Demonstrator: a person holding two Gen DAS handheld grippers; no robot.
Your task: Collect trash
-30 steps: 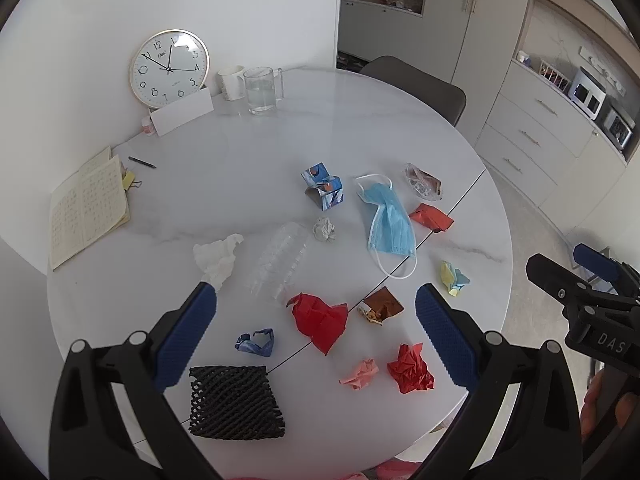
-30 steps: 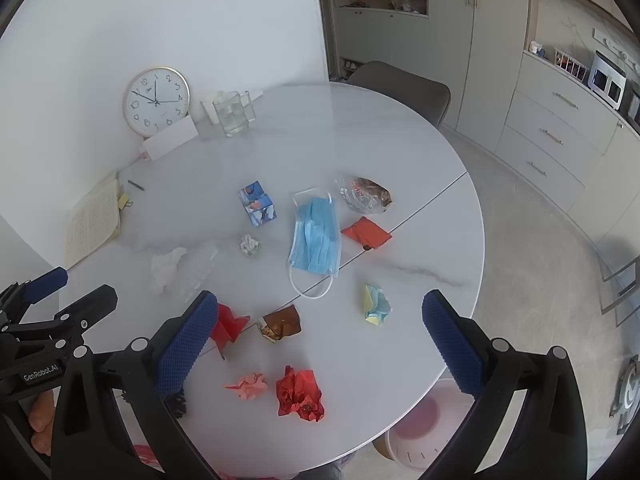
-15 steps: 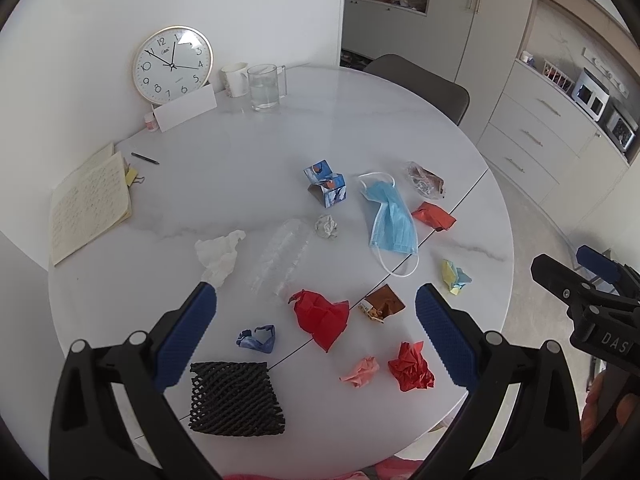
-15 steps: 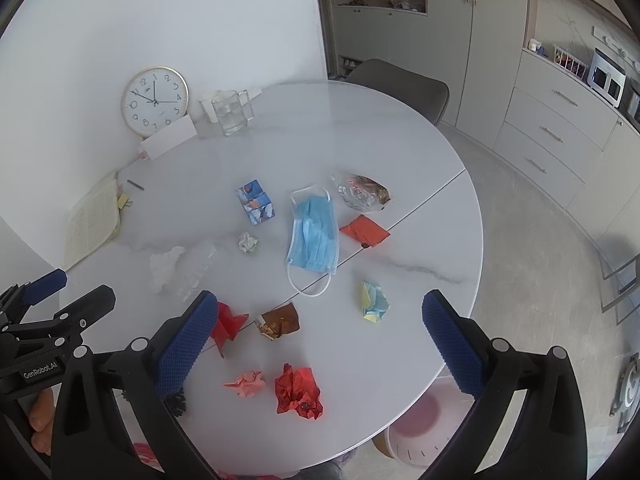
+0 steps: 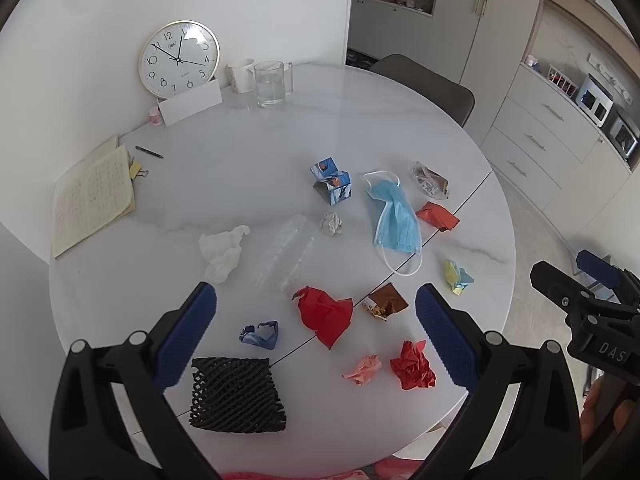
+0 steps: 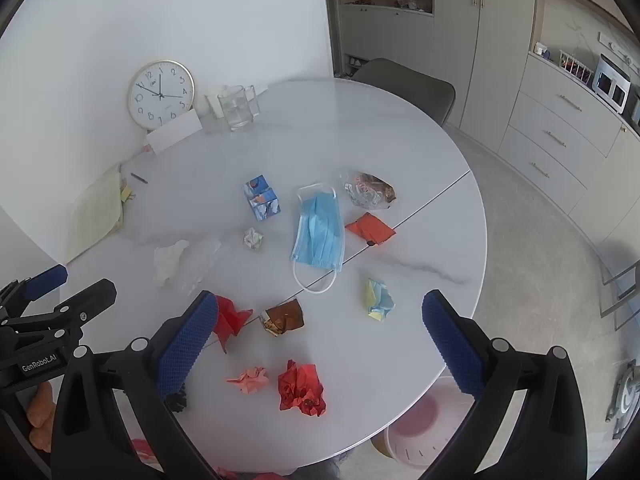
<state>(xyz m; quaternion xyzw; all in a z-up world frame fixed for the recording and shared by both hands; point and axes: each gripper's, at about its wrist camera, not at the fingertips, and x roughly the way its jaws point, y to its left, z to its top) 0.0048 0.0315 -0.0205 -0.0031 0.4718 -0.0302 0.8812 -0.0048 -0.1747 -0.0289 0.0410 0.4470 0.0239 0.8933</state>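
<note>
Readable: "DAS" on the right gripper [image 6: 316, 320] body, "GenRobot.AI" on the left gripper [image 5: 316, 320] body. Glass jug [image 5: 273, 84] part-filled with clear liquid, beside a white cup [image 5: 241, 75]. Pale bin [image 6: 420, 428] on the floor by the worktop [image 5: 280, 136] edge. Both jaws spread wide, gripping nothing. Trash scattered across the worktop: mask [image 5: 394, 216], red paper [image 5: 326, 314], black mesh [image 5: 236, 394].

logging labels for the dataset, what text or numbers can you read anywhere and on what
"GenRobot.AI": on the left gripper body, right wrist view.
"DAS", cut off: on the right gripper body, left wrist view.
Numerals 1 to 12: clock face.
Clock brand, notebook writing, blue carton print: too small to read.
</note>
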